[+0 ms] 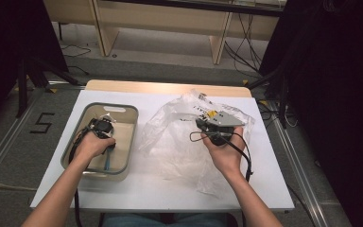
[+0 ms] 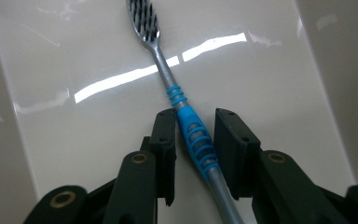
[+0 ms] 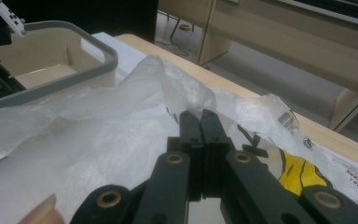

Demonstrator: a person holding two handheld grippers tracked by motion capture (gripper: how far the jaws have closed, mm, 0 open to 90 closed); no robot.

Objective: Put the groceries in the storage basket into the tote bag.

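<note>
A toothbrush (image 2: 193,135) with a grey handle and blue ribbed grip lies on the floor of a beige bin (image 1: 131,137). My left gripper (image 2: 196,114) reaches into the bin and straddles the blue grip; a thin gap shows at the right pad (image 2: 230,140), so the jaws are open. A stretch of the toothbrush (image 1: 107,161) shows below the left hand in the high view. My right gripper (image 3: 198,114) is shut on a fold of a clear crinkled plastic bag (image 3: 98,140), lifting it in a peak. In the high view that gripper (image 1: 199,123) sits over the bag (image 1: 170,142) at table centre.
The white table (image 1: 146,189) has a wooden far edge. The bin's grey rim (image 3: 74,77) stands just left of the bag. A printed yellow label (image 3: 298,170) shows through the bag. A wooden bench (image 1: 170,23) stands beyond, with dark stands and floor cables at both sides.
</note>
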